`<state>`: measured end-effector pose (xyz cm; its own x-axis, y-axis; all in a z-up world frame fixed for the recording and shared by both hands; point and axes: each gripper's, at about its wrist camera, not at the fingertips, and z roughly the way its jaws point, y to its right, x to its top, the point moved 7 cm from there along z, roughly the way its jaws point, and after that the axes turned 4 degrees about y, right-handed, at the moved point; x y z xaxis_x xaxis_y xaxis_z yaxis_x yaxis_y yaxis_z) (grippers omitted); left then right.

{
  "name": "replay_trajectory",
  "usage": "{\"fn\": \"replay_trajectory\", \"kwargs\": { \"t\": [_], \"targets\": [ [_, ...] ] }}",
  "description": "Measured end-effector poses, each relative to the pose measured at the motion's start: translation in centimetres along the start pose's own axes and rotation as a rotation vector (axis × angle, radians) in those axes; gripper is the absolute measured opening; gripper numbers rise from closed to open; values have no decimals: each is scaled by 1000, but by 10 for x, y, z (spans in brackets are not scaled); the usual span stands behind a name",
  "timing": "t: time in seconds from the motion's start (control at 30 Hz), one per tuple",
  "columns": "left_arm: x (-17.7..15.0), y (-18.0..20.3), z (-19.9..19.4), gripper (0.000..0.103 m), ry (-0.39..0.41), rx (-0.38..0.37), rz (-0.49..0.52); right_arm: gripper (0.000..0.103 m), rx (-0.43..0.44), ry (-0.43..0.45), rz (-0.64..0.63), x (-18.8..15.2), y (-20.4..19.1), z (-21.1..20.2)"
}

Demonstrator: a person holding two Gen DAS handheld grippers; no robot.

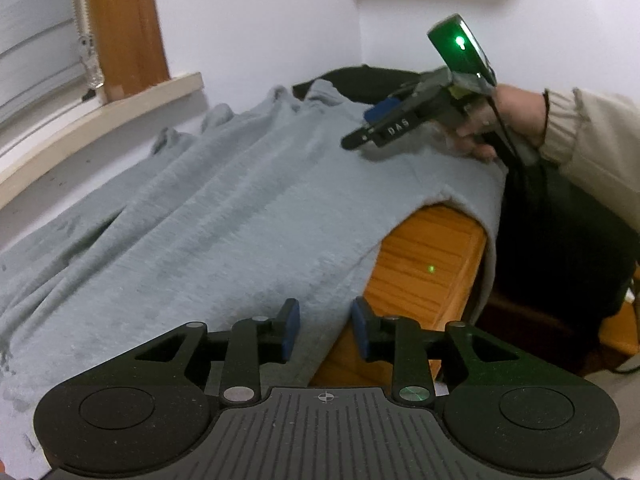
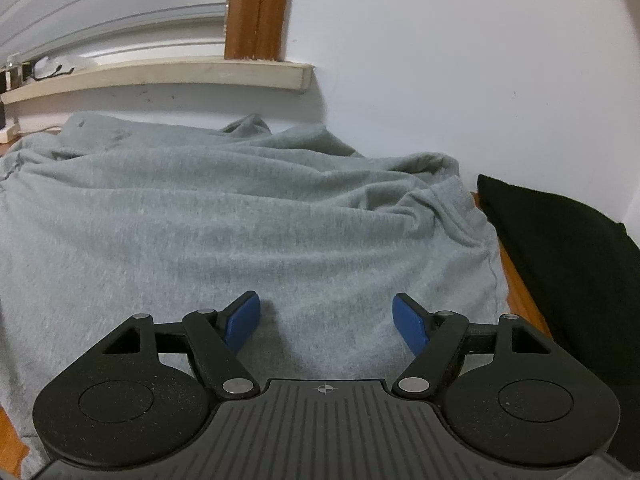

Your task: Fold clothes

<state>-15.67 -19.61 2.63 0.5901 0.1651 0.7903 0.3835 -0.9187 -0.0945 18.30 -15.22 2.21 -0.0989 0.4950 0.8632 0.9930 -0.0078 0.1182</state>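
While both grippers are hovering over the cloth, nothing is being gripped.
Garment: grey garment [image 2: 240,216] is lying spread and wrinkled across the wooden table [image 1: 424,264], one edge hanging off the table's side.
Left gripper [image 1: 325,330]: jaws are standing partly apart over the garment's edge, holding nothing.
Right gripper [image 2: 326,320]: jaws are standing wide above the cloth, empty.
Nearby: black cloth [image 2: 560,248] is lying beside the garment.
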Motion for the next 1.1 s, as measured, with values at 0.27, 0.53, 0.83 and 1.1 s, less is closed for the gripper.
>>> {"fn": "replay_trajectory", "kwargs": {
  "t": [0.27,0.53,0.83,1.1],
  "targets": [
    [7,10,-26,2,58,-41,-21,72,-7,5,-13,0,-1,0],
    [-3,5,-48,6,39,-34,-38,72,-1,5,-19,2,1,0],
    [-35,-101,-73,19,8,218,-196,74,-29,38,7,3,7,-6],
    [-68,-129,-84,19,-17,270,-270,61,-27,41,82,-10,25,-42]
  ]
}}
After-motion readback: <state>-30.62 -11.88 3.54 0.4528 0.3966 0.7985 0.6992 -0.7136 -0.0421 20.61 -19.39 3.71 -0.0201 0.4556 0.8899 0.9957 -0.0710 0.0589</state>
